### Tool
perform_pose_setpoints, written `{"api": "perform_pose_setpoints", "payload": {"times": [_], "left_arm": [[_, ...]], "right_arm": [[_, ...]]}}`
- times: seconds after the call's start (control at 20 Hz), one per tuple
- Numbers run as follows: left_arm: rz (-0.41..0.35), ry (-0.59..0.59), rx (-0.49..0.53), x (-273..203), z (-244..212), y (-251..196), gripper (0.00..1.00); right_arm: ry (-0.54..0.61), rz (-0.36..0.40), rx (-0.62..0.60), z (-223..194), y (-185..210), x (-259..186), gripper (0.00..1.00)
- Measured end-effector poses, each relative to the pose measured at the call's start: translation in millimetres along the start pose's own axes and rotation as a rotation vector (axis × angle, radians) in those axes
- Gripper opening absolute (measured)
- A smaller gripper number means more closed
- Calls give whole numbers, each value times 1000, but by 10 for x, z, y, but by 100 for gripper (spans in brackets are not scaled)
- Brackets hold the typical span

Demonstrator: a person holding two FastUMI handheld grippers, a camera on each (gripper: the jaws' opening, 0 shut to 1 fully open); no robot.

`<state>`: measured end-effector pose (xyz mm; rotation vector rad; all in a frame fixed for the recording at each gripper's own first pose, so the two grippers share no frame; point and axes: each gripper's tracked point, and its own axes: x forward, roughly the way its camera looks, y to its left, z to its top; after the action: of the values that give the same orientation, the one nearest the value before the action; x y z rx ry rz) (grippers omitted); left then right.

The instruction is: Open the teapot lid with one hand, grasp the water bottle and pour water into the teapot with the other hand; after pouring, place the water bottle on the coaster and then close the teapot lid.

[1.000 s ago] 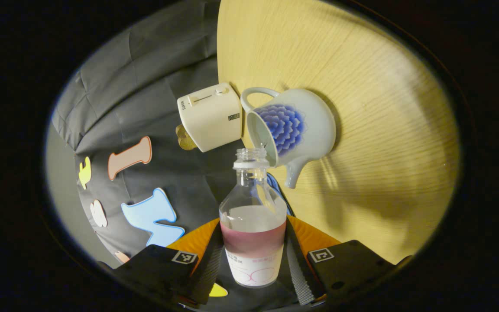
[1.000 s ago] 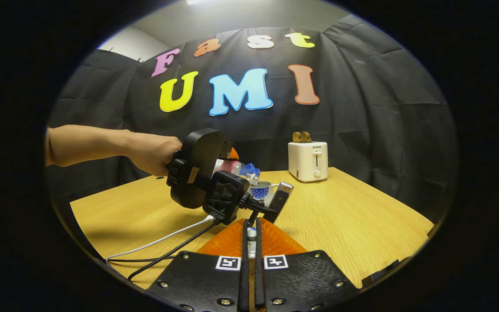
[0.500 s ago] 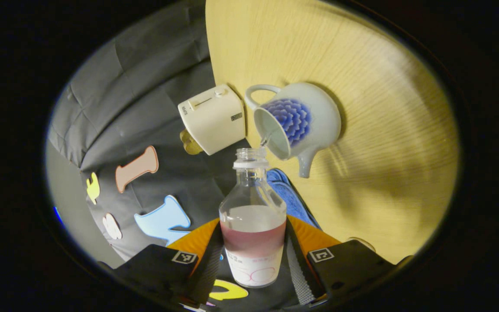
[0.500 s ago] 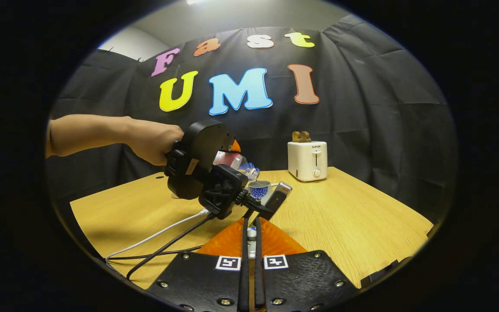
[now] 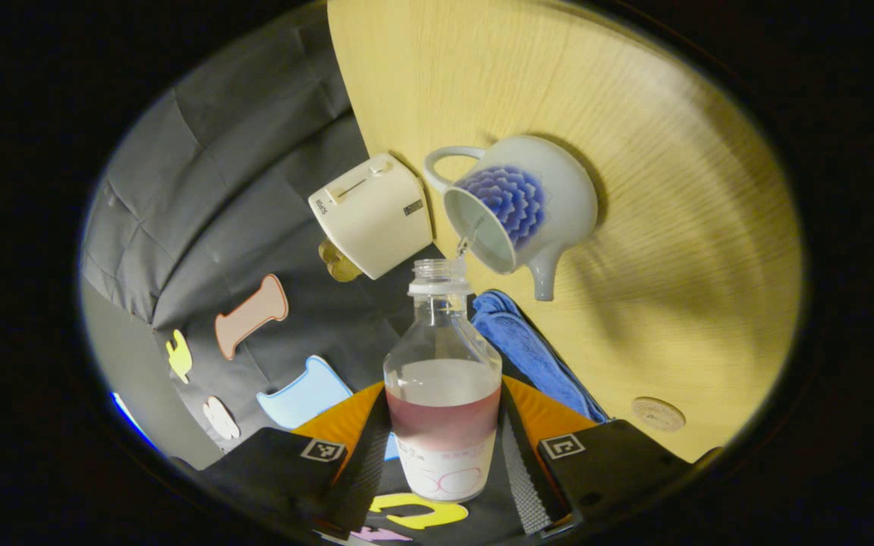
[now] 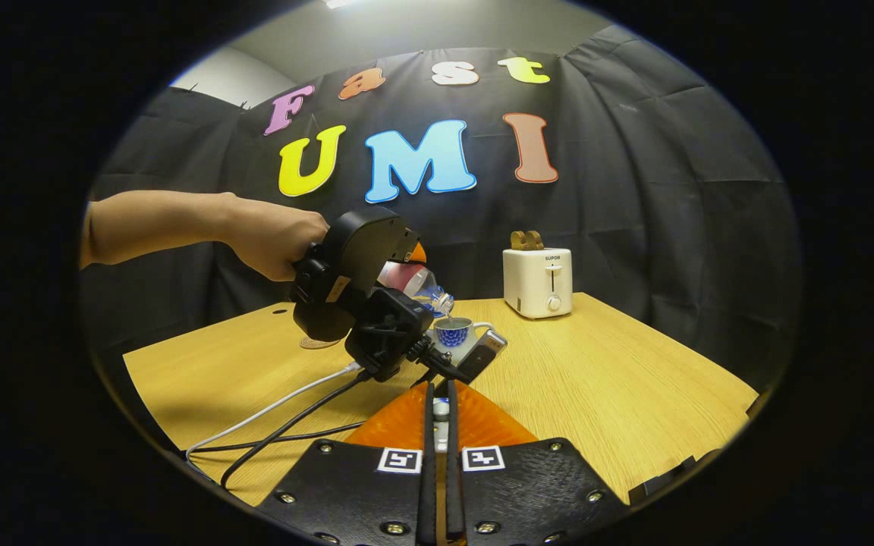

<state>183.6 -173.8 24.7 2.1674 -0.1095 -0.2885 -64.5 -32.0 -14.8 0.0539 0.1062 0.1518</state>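
My left gripper (image 5: 444, 425) is shut on a clear water bottle (image 5: 443, 379) with a pink label, uncapped and part full. The bottle is tipped, its mouth at the rim of the open white teapot (image 5: 517, 205) with a blue flower, and a thin trickle of water falls in. In the right gripper view a hand (image 6: 274, 243) holds that left gripper (image 6: 365, 303) and the bottle (image 6: 410, 280) above the teapot (image 6: 452, 332). My right gripper (image 6: 441, 402) hangs nearer, its fingers nearly together on a small white and blue piece, apparently the teapot lid (image 6: 441, 410). A round coaster (image 5: 657, 413) lies on the table.
A white toaster (image 6: 537, 282) stands at the back of the wooden table (image 6: 634, 379), behind the teapot. A blue cloth (image 5: 528, 349) lies beside the teapot. White and black cables (image 6: 278, 425) trail from the left gripper across the table's near left. The coaster (image 6: 319, 343) sits left of the teapot.
The hand has lifted the left gripper a little and tipped the bottle further over the teapot. The blue cloth and the coaster have come into the left gripper view. The right gripper has stayed still.
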Motion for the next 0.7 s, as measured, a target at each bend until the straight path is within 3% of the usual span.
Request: {"api": "perform_pose_setpoints", "payload": {"times": [0.7], "left_arm": [[8,-8,21,5,14,33,84]], "right_arm": [[1,-2,-4,-4,-3,0,5]]}}
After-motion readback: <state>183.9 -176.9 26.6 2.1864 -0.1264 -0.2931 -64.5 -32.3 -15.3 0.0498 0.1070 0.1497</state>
